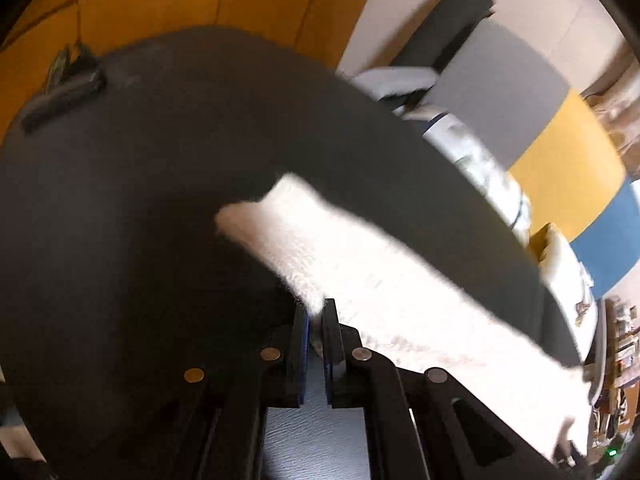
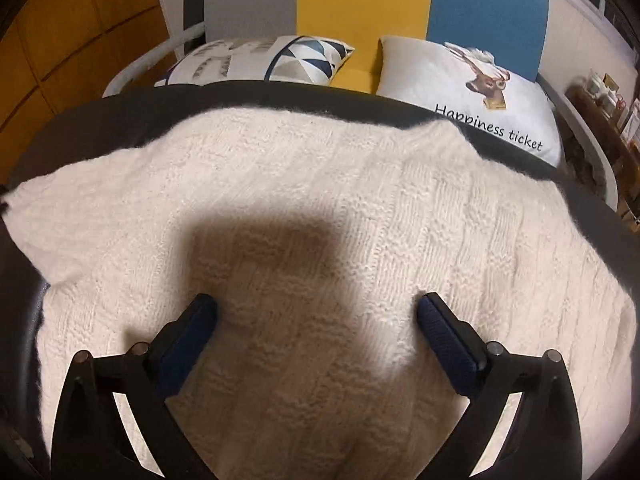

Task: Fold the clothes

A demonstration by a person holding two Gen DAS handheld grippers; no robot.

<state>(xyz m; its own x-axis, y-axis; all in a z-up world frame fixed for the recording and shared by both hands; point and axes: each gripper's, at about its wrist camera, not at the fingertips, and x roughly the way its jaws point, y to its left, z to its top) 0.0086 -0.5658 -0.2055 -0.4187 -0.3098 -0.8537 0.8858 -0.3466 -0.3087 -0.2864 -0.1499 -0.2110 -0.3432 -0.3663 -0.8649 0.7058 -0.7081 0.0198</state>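
While right tool (image 2: 316,312) gapes, left tool (image 1: 316,312) pinches sweater (image 1: 360,272).

A cream knitted sweater (image 2: 320,216) is seen spread flat across the dark tabletop (image 2: 120,108). The right gripper (image 2: 318,314) is held wide open above it, fingers (image 2: 444,332) apart.

Cream knit sweater (image 2: 320,208), spread flat on dark table (image 2: 100,112)

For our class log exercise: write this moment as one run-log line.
task: fold clothes | left claw: shut on sweater edge | right claw: open above sweater | sweater: on dark table | fold: unfinished
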